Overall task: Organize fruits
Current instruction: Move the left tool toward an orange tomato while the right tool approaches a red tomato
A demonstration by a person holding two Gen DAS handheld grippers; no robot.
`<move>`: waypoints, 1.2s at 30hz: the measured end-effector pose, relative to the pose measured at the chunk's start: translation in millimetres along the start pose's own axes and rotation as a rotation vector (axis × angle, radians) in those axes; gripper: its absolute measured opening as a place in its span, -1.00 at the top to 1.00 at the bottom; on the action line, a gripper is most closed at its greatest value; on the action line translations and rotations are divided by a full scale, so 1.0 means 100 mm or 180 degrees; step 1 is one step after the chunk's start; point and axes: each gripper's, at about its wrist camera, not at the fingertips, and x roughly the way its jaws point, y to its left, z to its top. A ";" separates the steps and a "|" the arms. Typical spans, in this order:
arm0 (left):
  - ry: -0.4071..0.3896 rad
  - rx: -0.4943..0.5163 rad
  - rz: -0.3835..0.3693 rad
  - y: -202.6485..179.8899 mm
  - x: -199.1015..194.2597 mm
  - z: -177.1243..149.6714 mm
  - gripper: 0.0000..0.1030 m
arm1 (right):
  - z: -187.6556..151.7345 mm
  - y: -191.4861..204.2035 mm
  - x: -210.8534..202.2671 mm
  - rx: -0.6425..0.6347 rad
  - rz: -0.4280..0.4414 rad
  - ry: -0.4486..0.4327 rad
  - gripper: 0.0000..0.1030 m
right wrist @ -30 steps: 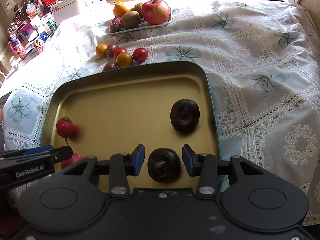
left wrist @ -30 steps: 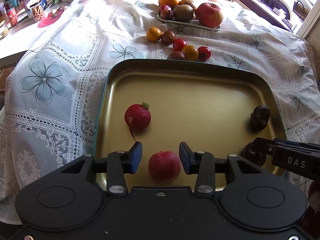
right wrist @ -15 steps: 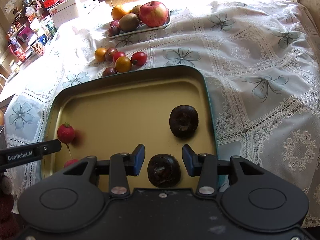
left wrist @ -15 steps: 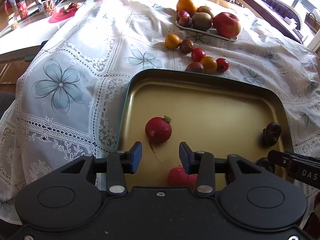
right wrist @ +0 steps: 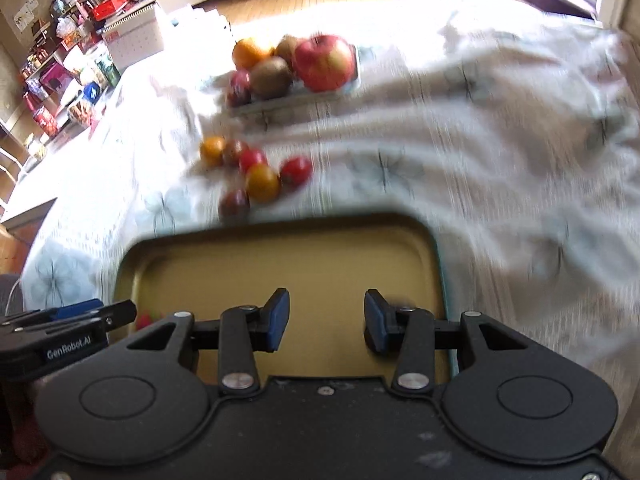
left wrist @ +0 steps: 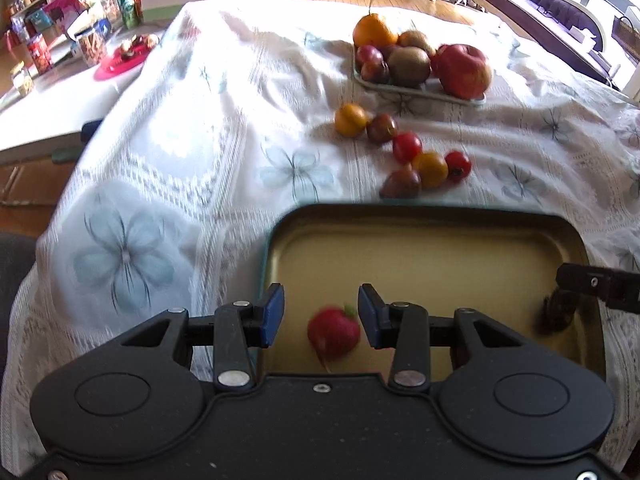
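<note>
Tray (left wrist: 424, 240), gold inside, on lace cloth over tabletop. Left tool (left wrist: 321, 314) w/ jaws apart, nothing gripped; red radish (left wrist: 333, 334) lies in tray below/between its pads, blurred. Right tool (right wrist: 326, 320) also spread wide, empty; dark fruit (right wrist: 370, 338) half hidden behind its right pad. Small loose fruits (left wrist: 404, 152) sit on cloth beyond tray, fruit plate (left wrist: 420, 90) farther back.

The tray (left wrist: 420, 256) looks like metal, its gold inside smooth with a dull satin sheen and its rim dark teal. A white lace tablecloth (left wrist: 192, 168), openwork cloth printed with pale blue flowers, covers the bench. Both grippers, the left gripper (left wrist: 321, 315) and the right gripper (right wrist: 326, 320), are matt black plastic with blue pads (right wrist: 279, 318) and bright metal rivets (left wrist: 232, 378).
</note>
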 end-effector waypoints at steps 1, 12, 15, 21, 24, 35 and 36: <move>-0.0025 0.0008 -0.0004 0.01 0.01 0.07 0.05 | 0.09 0.02 0.02 -0.0001 -0.0003 -0.0015 0.13; 0.0040 -0.0055 -0.0228 0.11 0.44 0.91 0.05 | 0.92 0.15 0.64 0.0155 0.0022 0.0017 0.13; 0.0131 -0.0156 -0.0306 0.14 0.61 1.11 0.05 | 1.03 0.14 0.81 0.0281 0.0029 0.0063 0.13; 0.0167 -0.0238 -0.0295 0.08 0.89 1.36 0.05 | 1.11 0.15 0.97 0.0283 -0.0014 0.0032 0.13; 0.0156 -0.0219 -0.0263 -0.01 0.99 1.45 0.05 | 1.11 0.15 0.99 0.0225 -0.0014 -0.0014 0.13; 0.0108 -0.0115 0.0086 -0.37 1.33 1.60 0.05 | 1.01 -0.02 0.99 0.0208 0.0103 -0.0094 0.13; 0.0123 -0.0135 0.0102 -0.39 1.36 1.61 0.05 | 1.01 -0.03 1.00 0.0212 0.0112 -0.0087 0.13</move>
